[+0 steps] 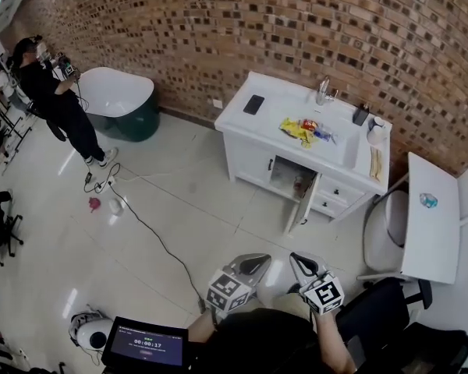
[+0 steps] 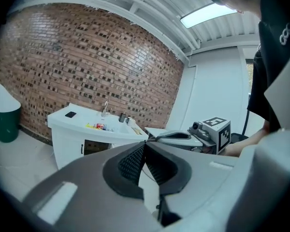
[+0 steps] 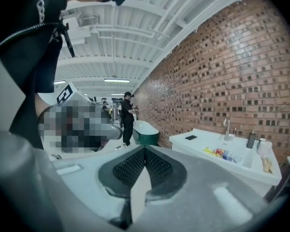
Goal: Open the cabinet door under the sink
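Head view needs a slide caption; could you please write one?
Under-sink cabinet door open; left gripper and right gripper shut, well back from it.

We are looking down at a tiled floor [image 1: 179, 209] that is carrying a white counter [image 1: 277, 92], a tub [image 1: 121, 100] and a trailing cable [image 1: 150, 234]. On the counter a phone [image 1: 253, 104] is lying flat, and a dark bottle [image 1: 361, 115] and a cup [image 1: 377, 129] are standing beside the sink [image 1: 335, 150], where yellow packets [image 1: 299, 130] are lying.
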Available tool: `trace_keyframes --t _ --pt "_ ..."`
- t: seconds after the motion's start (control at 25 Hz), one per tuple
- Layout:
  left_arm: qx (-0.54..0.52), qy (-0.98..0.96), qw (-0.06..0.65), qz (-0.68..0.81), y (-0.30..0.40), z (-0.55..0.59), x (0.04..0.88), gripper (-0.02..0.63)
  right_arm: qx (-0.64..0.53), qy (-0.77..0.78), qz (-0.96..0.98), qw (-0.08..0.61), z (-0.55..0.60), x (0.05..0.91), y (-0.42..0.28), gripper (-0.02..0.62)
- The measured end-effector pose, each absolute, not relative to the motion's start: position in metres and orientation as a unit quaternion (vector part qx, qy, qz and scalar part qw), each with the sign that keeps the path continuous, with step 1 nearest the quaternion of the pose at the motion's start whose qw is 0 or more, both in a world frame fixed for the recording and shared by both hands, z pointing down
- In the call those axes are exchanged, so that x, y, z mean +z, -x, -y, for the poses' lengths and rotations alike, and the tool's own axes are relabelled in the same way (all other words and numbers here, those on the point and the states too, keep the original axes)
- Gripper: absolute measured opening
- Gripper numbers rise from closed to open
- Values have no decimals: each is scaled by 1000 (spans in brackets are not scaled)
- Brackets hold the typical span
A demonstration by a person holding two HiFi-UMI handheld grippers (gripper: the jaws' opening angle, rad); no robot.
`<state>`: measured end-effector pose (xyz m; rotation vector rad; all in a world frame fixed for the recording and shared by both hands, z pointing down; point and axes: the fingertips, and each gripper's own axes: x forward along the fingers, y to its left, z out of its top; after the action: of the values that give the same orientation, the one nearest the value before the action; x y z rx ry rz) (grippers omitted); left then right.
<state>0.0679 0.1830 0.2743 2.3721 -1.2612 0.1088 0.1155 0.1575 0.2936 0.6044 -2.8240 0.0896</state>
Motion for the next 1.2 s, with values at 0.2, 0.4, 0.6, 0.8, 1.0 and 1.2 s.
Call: trace_keyframes --t 0.2,0.4,0.6,0.8,1.0,1.2 --pt "20 -865 220 450 -78 -225 264 17 13 -221 969 106 -201 255 -125 -8" --pt "11 -868 225 442 -91 -275 256 17 59 -234 967 76 -254 242 -144 -8" --pt "19 -884 228 408 -114 -337 249 17 53 -271 959 55 -329 223 -176 -9" --pt "36 -895 225 383 -143 -393 252 17 100 -326 940 30 -386 238 -228 -9" --pt "46 -898 217 379 -145 -429 243 17 93 -339 936 29 -421 230 -236 -9" --pt "55 -904 192 378 -133 -437 223 17 78 -340 937 32 -430 214 -227 -9"
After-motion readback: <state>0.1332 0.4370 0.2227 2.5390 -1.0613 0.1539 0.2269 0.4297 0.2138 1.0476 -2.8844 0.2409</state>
